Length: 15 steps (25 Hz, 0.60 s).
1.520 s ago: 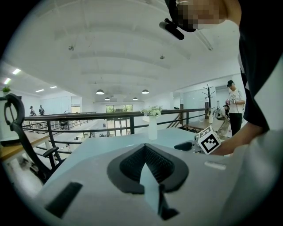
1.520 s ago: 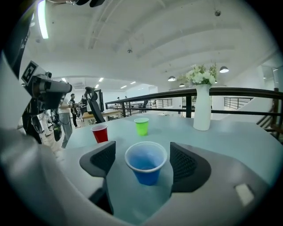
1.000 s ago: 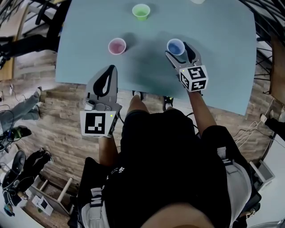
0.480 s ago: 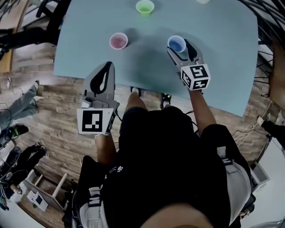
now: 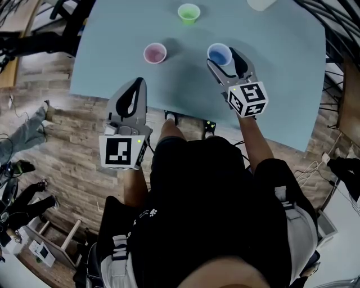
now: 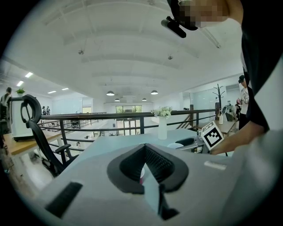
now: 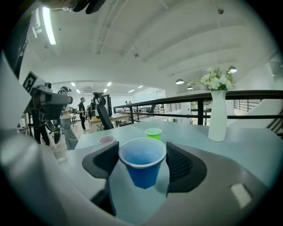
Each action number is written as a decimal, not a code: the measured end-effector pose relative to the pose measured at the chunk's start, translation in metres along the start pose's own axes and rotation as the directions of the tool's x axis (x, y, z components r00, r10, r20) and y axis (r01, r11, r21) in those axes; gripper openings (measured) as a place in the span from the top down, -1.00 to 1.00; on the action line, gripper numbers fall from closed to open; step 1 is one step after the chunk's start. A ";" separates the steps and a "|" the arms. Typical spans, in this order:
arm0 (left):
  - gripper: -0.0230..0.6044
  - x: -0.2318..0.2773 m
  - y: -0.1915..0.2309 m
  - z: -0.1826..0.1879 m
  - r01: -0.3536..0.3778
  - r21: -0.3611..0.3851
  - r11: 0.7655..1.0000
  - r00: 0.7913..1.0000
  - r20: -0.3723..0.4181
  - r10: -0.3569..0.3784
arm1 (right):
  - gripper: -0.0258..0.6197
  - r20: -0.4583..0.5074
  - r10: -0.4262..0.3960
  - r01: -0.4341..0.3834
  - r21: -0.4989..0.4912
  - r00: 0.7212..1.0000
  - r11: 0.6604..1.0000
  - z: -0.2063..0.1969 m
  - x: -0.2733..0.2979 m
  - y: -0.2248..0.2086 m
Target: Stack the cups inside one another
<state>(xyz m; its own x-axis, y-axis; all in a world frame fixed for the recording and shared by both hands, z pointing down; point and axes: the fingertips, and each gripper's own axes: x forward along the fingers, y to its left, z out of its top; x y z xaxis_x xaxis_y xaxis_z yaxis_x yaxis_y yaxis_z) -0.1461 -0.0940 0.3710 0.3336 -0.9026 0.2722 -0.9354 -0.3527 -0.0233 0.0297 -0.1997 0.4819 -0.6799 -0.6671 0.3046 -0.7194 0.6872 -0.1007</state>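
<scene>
Pale blue counter (image 5: 281,67) over plank flooring, open office with railings beyond.

Head view gives the layout. Green cup (image 5: 189,13) at the far edge, pink cup (image 5: 154,53) nearer and left, blue cup (image 5: 219,54) right of it, all well apart.

Right gripper view adds the grip. Right tongs (image 7: 142,161) have just been closing and now grasp the blue cup (image 7: 142,163), pads against its sides under the rim. Cup upright, mouth up, narrow base down, long axis vertical. White vase (image 7: 219,117) stands beyond on the right.

Left gripper view only: left tongs (image 6: 144,152) clenched, tips meeting, nothing held. A sliver of pink shows past them. From the head view they hover over the counter's near edge.
</scene>
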 end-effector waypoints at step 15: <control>0.96 -0.014 0.048 0.004 -0.076 -0.027 0.997 0.996 0.032 0.077 | -0.10 0.063 0.175 -0.170 -0.079 0.983 0.982 0.063 0.055 0.062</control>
<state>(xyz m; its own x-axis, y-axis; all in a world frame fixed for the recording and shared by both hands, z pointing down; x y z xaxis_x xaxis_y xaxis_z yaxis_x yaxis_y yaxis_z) -0.1949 -0.0995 0.3619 0.2639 -0.9346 0.2383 -0.9610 -0.2760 -0.0184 -0.0611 -0.2122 0.4326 -0.8028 -0.5534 0.2217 -0.5801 0.8110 -0.0763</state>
